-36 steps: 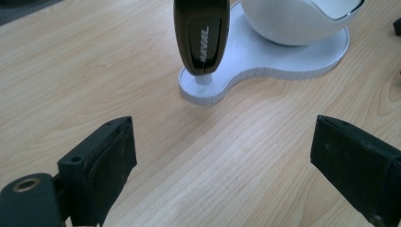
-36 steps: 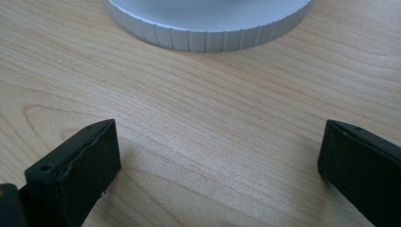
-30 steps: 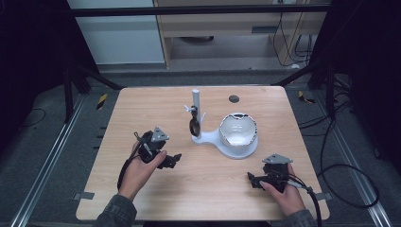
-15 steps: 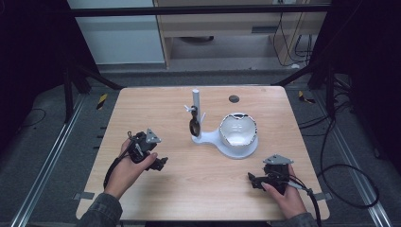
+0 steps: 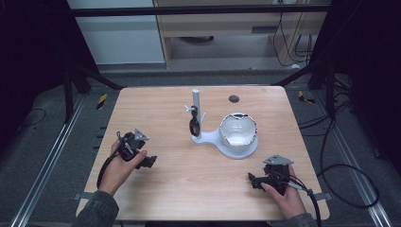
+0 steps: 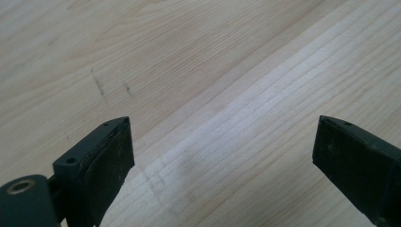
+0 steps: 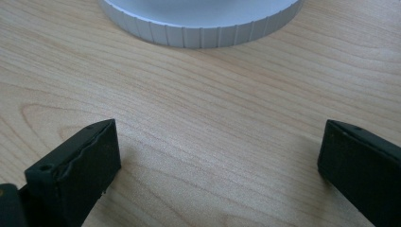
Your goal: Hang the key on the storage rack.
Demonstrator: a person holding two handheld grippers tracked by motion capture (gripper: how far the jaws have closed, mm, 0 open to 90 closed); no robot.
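Tongs (image 5: 150,161) agape over bare table (image 5: 156,109)

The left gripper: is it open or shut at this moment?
Open. In the left gripper view, the left gripper has its two black jaws standing wide apart, with bare wooden table between them and nothing held.

I was working in what looked like a lab or test cell: a bare wooden worktop (image 5: 156,118) stood inside a black metal frame (image 5: 198,8), with aluminium rails (image 5: 47,165) on the grey floor, loose cables (image 5: 340,137), and hazard-striped tape (image 5: 101,100).
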